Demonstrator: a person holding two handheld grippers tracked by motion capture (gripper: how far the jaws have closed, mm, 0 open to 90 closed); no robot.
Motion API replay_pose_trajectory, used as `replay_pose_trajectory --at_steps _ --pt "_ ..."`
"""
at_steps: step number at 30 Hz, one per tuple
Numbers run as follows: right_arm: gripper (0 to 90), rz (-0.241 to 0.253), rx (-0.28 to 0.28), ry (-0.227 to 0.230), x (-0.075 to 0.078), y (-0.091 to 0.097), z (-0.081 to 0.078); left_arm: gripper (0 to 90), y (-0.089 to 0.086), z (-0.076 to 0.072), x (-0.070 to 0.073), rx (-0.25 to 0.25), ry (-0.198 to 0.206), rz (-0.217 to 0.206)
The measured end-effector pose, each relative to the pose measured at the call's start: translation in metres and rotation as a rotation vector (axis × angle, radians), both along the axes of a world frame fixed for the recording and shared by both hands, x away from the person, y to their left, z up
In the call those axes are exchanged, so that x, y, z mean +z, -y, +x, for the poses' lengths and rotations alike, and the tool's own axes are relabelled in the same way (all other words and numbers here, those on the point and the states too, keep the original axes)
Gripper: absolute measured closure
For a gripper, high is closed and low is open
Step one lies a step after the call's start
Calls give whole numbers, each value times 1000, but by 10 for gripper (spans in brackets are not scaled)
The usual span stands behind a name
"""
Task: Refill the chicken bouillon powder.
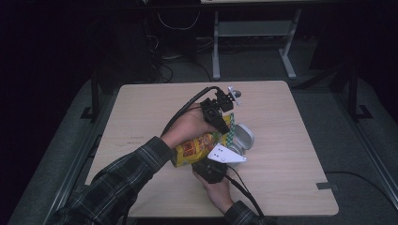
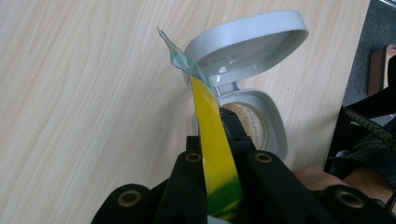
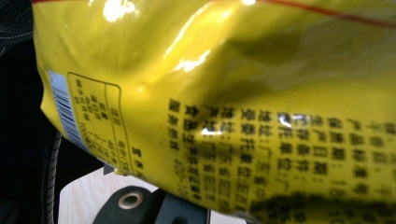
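Your left gripper (image 2: 219, 140) has its jaws clamped on the sealed top edge of the yellow snack bag (image 1: 199, 146), the film pinched flat between the pads and standing up past them as a thin strip. Your right gripper (image 1: 213, 169) grips the other end of that bag: its view shows the printed back panel pressed close against the lens, and the jaws read as closed on it (the pads themselves are hidden behind the film).

Held at both ends like this, the bag hangs slanted with its top just over the grey container (image 2: 261, 126), whose hinged lid (image 2: 247, 44) stands open behind the mouth; that looks like a set-up for tipping the contents in, with some pale filling already inside.

Around the container there is bare wooden table (image 1: 291, 140) on every side, most of it toward the far and right edges. The near edge lies close behind your right hand (image 1: 219, 192), so keep any swing of the bag toward the container, not back.
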State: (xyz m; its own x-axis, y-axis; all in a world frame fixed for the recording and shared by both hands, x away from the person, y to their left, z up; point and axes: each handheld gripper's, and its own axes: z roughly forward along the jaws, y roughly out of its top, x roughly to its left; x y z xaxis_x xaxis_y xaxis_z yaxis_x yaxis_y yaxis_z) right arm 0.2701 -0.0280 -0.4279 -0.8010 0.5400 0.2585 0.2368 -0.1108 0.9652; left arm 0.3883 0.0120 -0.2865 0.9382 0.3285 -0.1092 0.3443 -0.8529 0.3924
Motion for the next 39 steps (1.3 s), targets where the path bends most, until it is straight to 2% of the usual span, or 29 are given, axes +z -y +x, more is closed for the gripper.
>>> replay_pose_trajectory --at_steps 39 --pt "898 20 -2 -9 1 1 1 897 7 1 -1 -12 -2 25"
